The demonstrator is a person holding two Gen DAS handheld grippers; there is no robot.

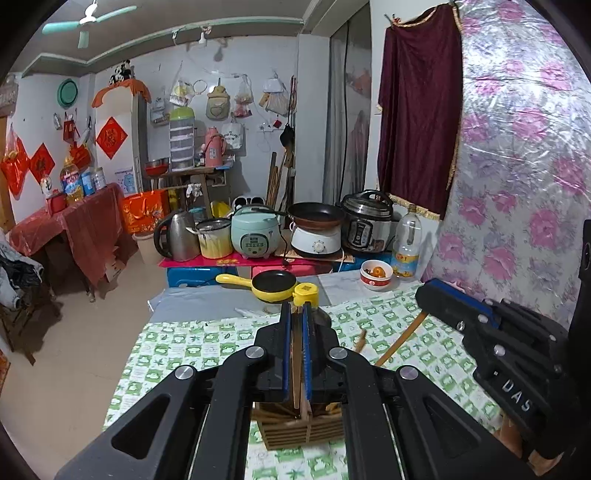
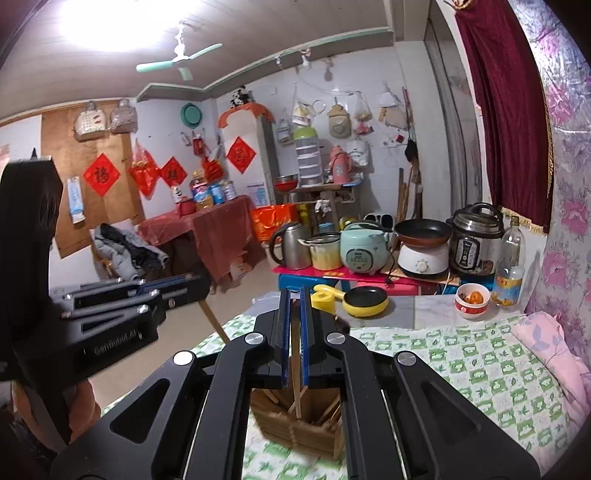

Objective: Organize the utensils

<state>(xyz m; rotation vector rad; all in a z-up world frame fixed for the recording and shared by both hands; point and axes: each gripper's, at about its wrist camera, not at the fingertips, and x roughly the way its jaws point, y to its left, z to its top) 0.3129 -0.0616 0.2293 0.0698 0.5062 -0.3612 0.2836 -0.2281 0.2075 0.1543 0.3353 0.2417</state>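
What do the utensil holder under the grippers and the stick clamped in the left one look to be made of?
The utensil holder looks like wood or bamboo: tan, matt, built from stacked horizontal slats with visible grain. The stick in the left hand-held gripper looks like the same pale unfinished wood, thin and straight, probably a chopstick. Blur leaves wood versus bamboo open.

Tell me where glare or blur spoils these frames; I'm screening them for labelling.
Right wrist view: the ceiling light blows out to white at top left, and the wooden utensil holder below the right gripper is soft. Left wrist view: no blown-out glare, and the holder is sharper. Both views: fisheye bending and dark corners.
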